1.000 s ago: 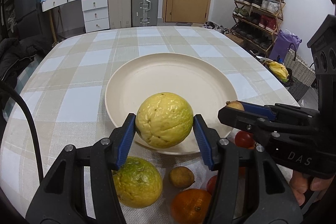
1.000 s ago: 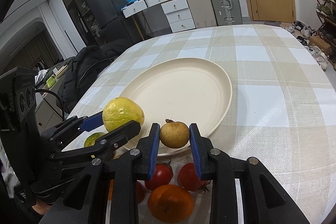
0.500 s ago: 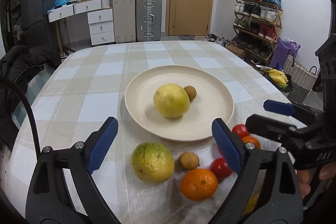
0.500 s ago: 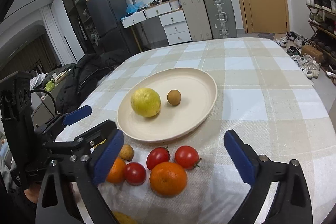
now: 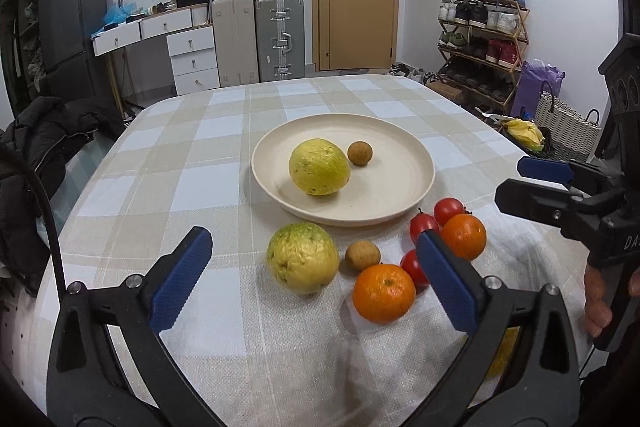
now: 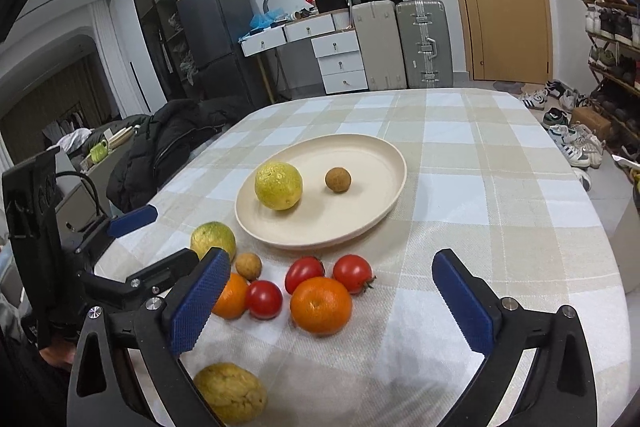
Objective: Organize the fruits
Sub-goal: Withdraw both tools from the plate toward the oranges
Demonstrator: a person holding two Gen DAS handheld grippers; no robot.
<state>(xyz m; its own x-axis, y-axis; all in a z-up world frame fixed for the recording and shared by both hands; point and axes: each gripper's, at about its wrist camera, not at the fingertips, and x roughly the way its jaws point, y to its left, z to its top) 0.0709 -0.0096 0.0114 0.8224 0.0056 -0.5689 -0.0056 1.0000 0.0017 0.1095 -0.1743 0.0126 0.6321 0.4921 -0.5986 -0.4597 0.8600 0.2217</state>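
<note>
We see the cream plate (image 5: 416, 183) holding one yellow guava (image 5: 319, 167) and one brown longan (image 5: 359, 153). Just in front of the plate the desk (image 6: 500, 227) carries two more guavas, one longan, two oranges and three tomatoes. Our left tongs (image 5: 316, 283) and right tongs (image 6: 328, 303) have just been opening and stand wide, empty.

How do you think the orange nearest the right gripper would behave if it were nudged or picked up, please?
The orange looks round and sits free on the tablecloth, so a nudge would probably roll it, perhaps into the tomatoes touching it. Its dimpled peel should give the blue pads decent friction. It seems firm, though hard squeezing might bruise it.
</note>
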